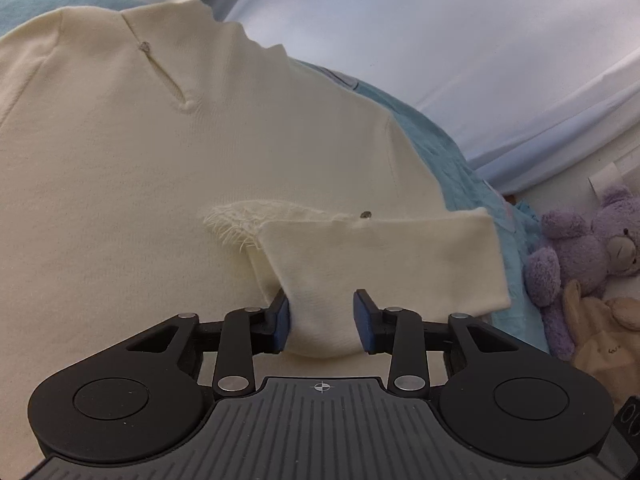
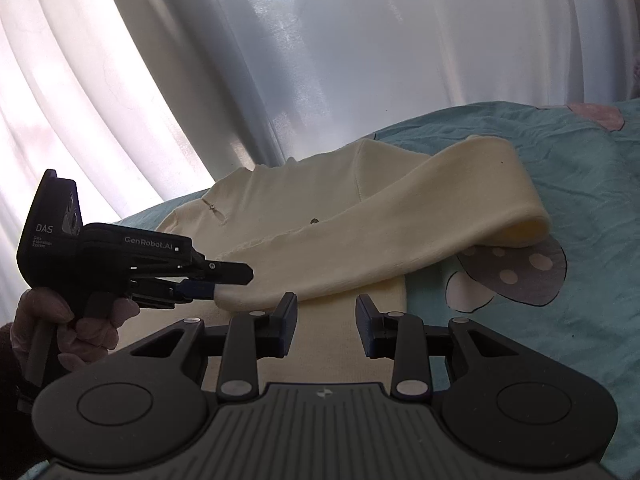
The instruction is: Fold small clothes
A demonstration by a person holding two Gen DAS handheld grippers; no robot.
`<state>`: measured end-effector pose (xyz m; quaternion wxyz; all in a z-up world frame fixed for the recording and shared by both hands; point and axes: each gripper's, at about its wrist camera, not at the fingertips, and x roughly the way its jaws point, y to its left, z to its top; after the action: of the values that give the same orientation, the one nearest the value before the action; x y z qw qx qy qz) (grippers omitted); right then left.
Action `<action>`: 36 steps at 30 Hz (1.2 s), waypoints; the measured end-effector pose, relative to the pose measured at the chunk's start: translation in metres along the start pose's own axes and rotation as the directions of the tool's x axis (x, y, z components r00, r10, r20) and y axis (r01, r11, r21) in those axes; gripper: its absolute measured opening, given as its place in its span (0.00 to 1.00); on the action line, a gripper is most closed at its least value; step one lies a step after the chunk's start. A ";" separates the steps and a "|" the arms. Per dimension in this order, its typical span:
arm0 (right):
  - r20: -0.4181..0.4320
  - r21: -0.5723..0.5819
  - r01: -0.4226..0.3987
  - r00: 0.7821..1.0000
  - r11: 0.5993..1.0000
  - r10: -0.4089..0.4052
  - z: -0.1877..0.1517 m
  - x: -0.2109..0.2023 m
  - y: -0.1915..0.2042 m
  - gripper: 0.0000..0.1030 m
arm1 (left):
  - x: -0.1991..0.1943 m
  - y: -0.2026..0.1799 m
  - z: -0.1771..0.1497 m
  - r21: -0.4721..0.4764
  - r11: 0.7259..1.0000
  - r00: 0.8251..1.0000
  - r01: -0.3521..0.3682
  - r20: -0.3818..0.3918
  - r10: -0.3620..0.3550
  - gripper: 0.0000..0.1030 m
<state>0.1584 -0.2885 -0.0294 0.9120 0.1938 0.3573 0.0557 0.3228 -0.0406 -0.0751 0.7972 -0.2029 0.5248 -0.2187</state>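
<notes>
A bed with a teal cover (image 2: 580,184) is carrying the work, with pale curtains (image 2: 320,40) hanging behind it and a purple soft toy (image 1: 588,248) sitting off at the cover's edge. A cream sweater (image 1: 120,184) is lying spread flat on the cover, neck opening pointing away from the cameras, taking up most of the left wrist view.

Judging by how it lies, the folding is only getting started: the body is still lying flat and unfolded, and one sleeve (image 2: 440,204) is being brought over across the body, arching up in a loop near the shoulder instead of lying flat. The other sleeve, the sides and the final fold across all appear to be left.

The sweater is looking soft and finely knitted, with a short slit at the neck and a fuzzy, frayed patch (image 1: 228,220) near the cuff.

The left tool (image 1: 320,312) is pinching the sleeve's cuff end, its blue pads pressing into the bunched cloth from both sides at a narrow opening. The right tool (image 2: 326,320) is hovering over the sweater's lower body, its jaws standing partly apart with nothing gripped between them. A gloved hand (image 2: 76,320) is holding the left tool's handle.
</notes>
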 end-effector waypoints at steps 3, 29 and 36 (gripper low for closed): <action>-0.003 0.030 0.001 1.000 1.000 -0.001 -0.001 0.008 -0.002 0.31 | 0.005 -0.009 0.005 0.051 0.999 1.000 -0.003 0.003 0.003 0.04; 0.004 0.422 -0.051 0.999 0.905 0.054 0.033 0.056 -0.049 0.36 | -0.073 0.091 0.032 0.021 0.944 0.899 -0.329 0.314 0.306 0.04; 0.034 0.490 -0.102 0.995 0.865 0.098 0.033 0.061 -0.050 0.36 | -0.102 0.085 0.043 0.031 0.927 0.838 -0.374 0.440 0.323 0.03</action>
<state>0.2237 -0.3306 -0.0652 0.8299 0.4377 0.3457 0.0097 0.3380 0.0904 -0.0302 0.9294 -0.1004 0.3517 -0.0500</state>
